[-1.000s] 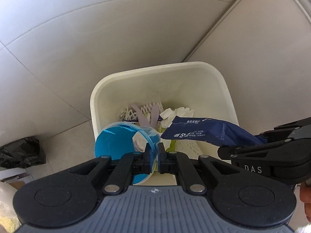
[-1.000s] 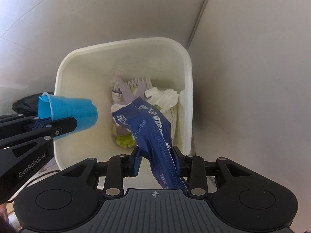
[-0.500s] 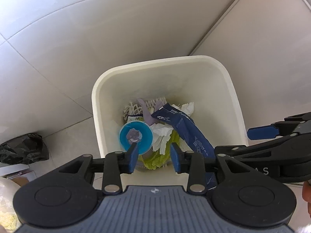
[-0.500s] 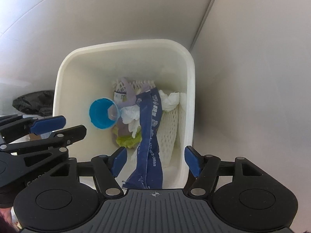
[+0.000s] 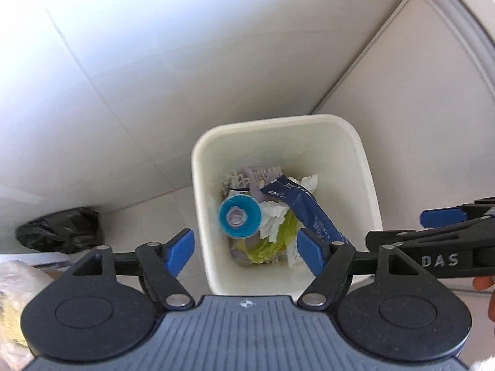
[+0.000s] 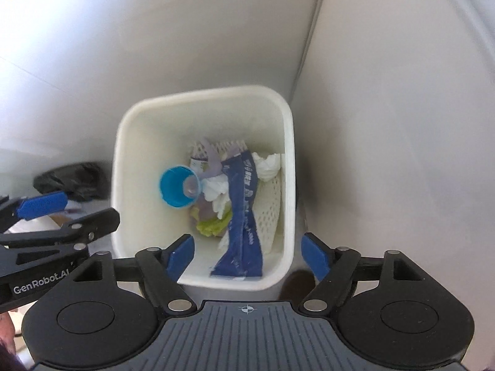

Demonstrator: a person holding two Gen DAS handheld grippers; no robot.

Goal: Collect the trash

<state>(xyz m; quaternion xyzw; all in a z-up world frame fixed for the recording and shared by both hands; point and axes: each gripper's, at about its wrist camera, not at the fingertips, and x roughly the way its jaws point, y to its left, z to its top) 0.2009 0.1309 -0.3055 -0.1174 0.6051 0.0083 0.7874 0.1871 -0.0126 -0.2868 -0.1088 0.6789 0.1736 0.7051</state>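
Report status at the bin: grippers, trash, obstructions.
Left hand-held gripper and right hand-held gripper opening, nothing between jaws. Blue cup and blue wrapper inside white bin. Nothing blocking.

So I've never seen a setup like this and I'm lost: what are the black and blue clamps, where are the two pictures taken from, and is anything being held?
They are two hand-held grippers, one in each of a person's hands, each carrying a camera that looks along its fingers. Both views look down into a white bin. In the left view the left gripper fills the bottom; the right gripper does so in its own. Both sets of jaws are opening with nothing between them. A blue cup, a dark blue wrapper, tissue and foam netting lie in the bin. A black bag lies beside it.
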